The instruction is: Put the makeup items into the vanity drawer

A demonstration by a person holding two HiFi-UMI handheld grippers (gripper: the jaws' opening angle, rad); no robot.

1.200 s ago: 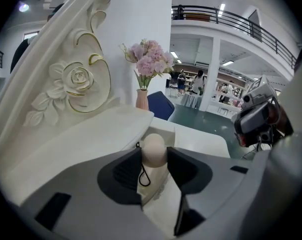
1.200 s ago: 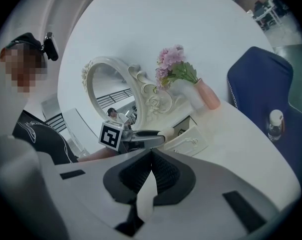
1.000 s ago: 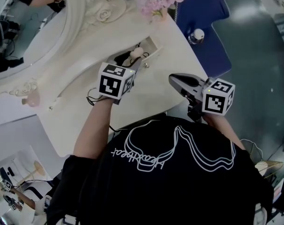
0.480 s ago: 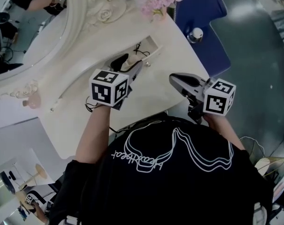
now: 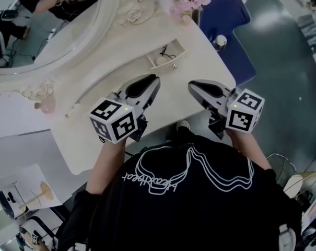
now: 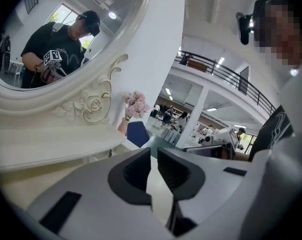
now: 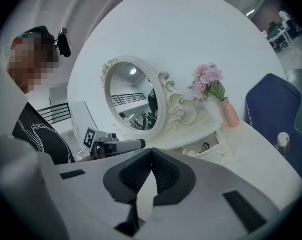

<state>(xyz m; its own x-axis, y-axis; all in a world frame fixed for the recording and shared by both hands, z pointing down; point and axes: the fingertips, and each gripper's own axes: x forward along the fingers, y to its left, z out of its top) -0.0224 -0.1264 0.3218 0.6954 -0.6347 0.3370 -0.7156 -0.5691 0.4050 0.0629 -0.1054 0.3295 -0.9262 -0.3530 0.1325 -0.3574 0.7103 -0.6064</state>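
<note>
On white vanity, open drawer, mirror

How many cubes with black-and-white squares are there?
2. One black-and-white marker cube sits on the left gripper, the other on the right gripper. The white-framed oval mirror also reflects one at top left.

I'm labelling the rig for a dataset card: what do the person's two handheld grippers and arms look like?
Both the left gripper and right gripper have smooth, tapered, pale grey shells with black ribbed pads inside. Each carries a white cube printed with black square markers. The person wears a black short-sleeved T-shirt with a white line print.
</note>
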